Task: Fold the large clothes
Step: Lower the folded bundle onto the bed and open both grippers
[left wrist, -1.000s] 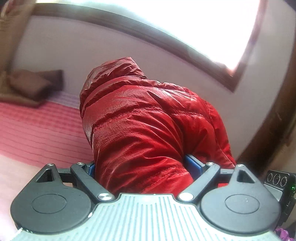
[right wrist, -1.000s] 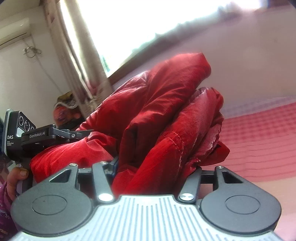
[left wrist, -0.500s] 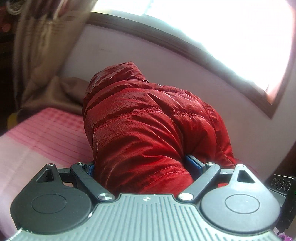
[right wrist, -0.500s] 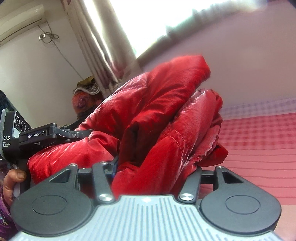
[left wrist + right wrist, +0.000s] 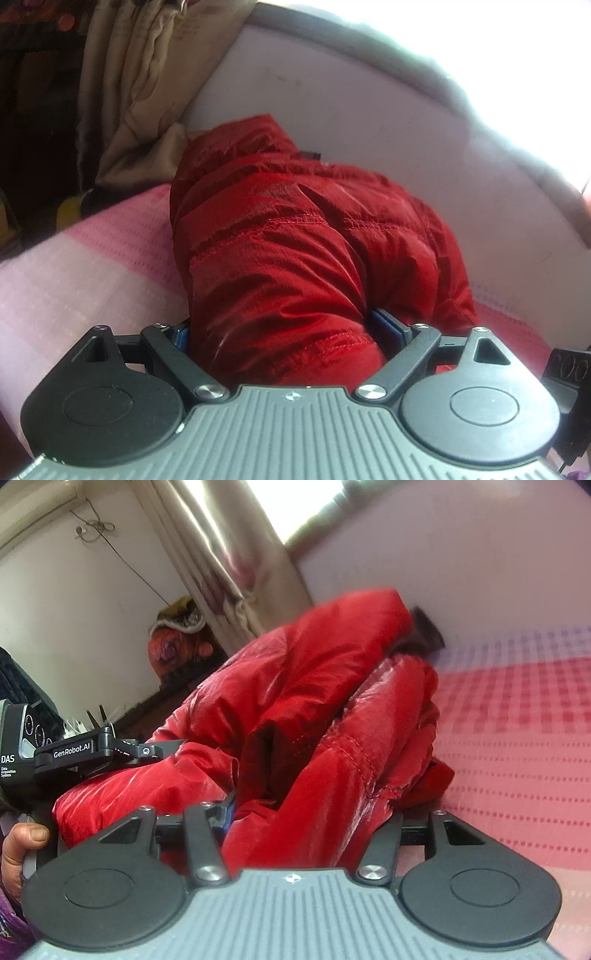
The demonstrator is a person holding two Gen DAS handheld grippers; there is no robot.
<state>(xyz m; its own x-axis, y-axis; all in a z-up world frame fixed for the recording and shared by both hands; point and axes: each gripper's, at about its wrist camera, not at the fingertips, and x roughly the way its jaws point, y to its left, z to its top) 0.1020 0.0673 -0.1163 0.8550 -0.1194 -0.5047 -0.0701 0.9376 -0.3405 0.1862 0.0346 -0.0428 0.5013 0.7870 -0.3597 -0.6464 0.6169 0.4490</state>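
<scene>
I had both tools clamped on the red jacket [image 5: 295, 258]: my left tool [image 5: 291, 332] and my right tool [image 5: 310, 812] each gripped a bunched fold, which blocked most of my view ahead. Beyond lay the pink bed [image 5: 517, 746], with a curtain [image 5: 140, 92] ahead-left.

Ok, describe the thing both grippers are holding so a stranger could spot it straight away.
Start at the pink striped bedspread under the window. Bunched up on it is a red puffer jacket, clamped by the left gripper and right gripper. It alone is glossy, quilted and bright red.
</scene>
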